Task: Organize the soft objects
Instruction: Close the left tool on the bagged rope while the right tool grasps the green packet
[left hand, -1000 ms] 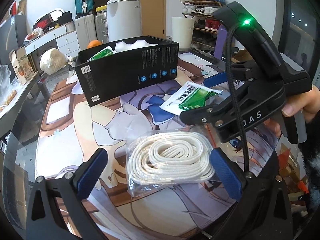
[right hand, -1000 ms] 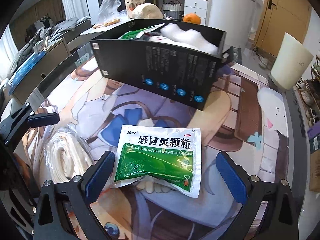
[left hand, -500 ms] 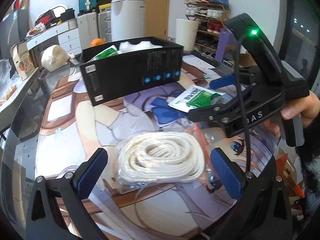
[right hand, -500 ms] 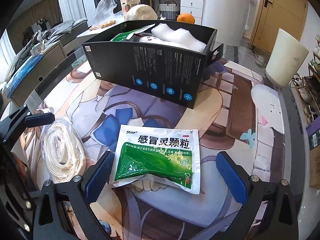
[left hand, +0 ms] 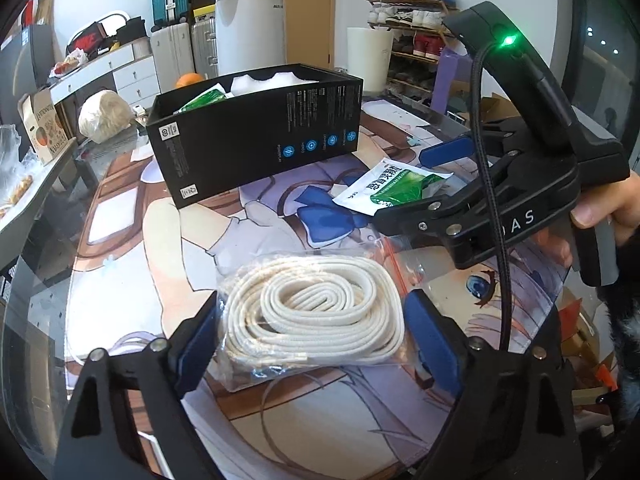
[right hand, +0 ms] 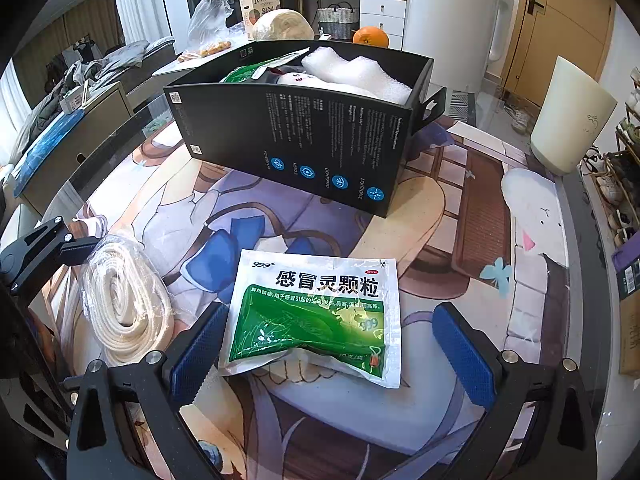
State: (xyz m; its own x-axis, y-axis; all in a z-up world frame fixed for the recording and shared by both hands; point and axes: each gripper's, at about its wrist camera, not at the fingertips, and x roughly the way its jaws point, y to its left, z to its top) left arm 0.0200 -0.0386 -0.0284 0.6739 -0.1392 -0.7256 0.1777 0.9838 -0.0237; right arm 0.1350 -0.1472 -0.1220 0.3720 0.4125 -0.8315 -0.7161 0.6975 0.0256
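Note:
A clear bag of coiled white rope [left hand: 312,316] lies on the printed mat between the pads of my left gripper [left hand: 314,338], whose jaws have closed in against the bag's sides. The bag also shows in the right wrist view [right hand: 124,304]. A green and white medicine sachet [right hand: 316,316] lies flat between the wide-open pads of my right gripper [right hand: 332,348]; it also shows in the left wrist view [left hand: 394,186]. A black open box [left hand: 256,132] [right hand: 304,132] stands behind, holding a green sachet and white foam.
A printed anime mat [right hand: 460,208] covers the glass table. An orange [right hand: 370,36] and a round pale bundle [right hand: 282,24] sit beyond the box. A white bin [right hand: 568,120], a white appliance [left hand: 250,30] and a shoe rack [left hand: 412,4] stand off the table.
My left gripper's jaws have narrowed from wide open onto the rope bag. The right gripper has drawn slightly closer around the sachet and stays open.

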